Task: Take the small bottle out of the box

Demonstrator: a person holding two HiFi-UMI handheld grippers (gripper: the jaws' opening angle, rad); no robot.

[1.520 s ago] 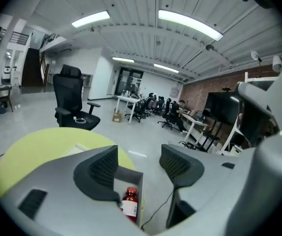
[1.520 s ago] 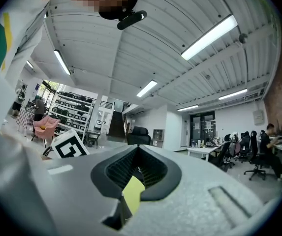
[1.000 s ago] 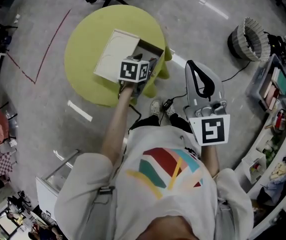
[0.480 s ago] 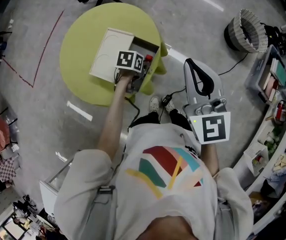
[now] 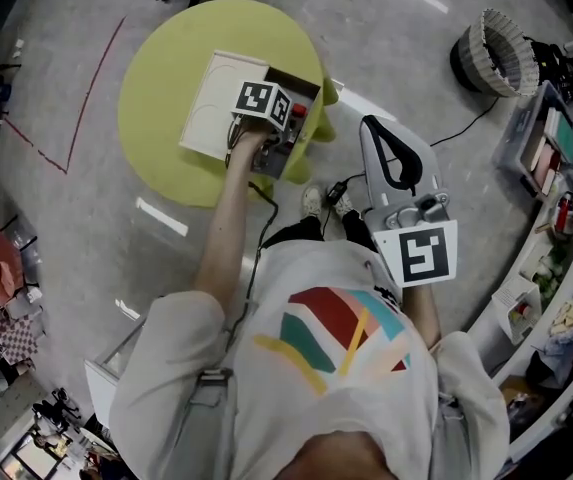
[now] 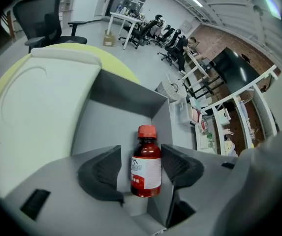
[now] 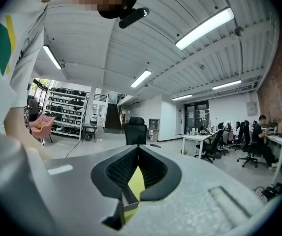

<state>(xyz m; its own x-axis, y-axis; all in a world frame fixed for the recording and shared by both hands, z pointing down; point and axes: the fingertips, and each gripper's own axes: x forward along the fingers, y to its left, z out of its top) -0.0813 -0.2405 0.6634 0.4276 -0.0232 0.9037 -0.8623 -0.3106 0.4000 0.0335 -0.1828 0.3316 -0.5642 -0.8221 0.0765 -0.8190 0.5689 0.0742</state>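
- Yellow-green colour covers the round table (image 5: 161, 118), and a box (image 5: 216, 93) is set toward its right edge, with the white lid laid open to the left and the grey tray to the right.
- Into that tray the left gripper (image 6: 141, 154) is reached. Its jaws are held narrowly apart, one to each side of the small bottle (image 6: 146, 168). The right pad seems to touch the label, while a sliver of grey shows beside the left pad, so no firm hold is judged to be made yet.
- The small bottle, brown with a red cap and a white label, is found inside the tray, close to its right wall, with the cap pointed away from the gripper. Whether it stands or lies cannot be told.
- A slip is the chief risk. If the jaws are closed off-centre, the smooth round body could be pushed against the right wall or twisted out of the pads.
- The box looks light and is held down by nothing, so it could be dragged along if the bottle catches on the wall as it is lifted.
- The right gripper (image 5: 396, 158) is kept near the person's chest, well apart from the table, with its jaws brought together on nothing.
- A cable (image 5: 466, 140) and a woven basket (image 5: 499, 63) are seen on the floor to the right. Neither is judged to be in the way. Only the tray's walls crowd the bottle.
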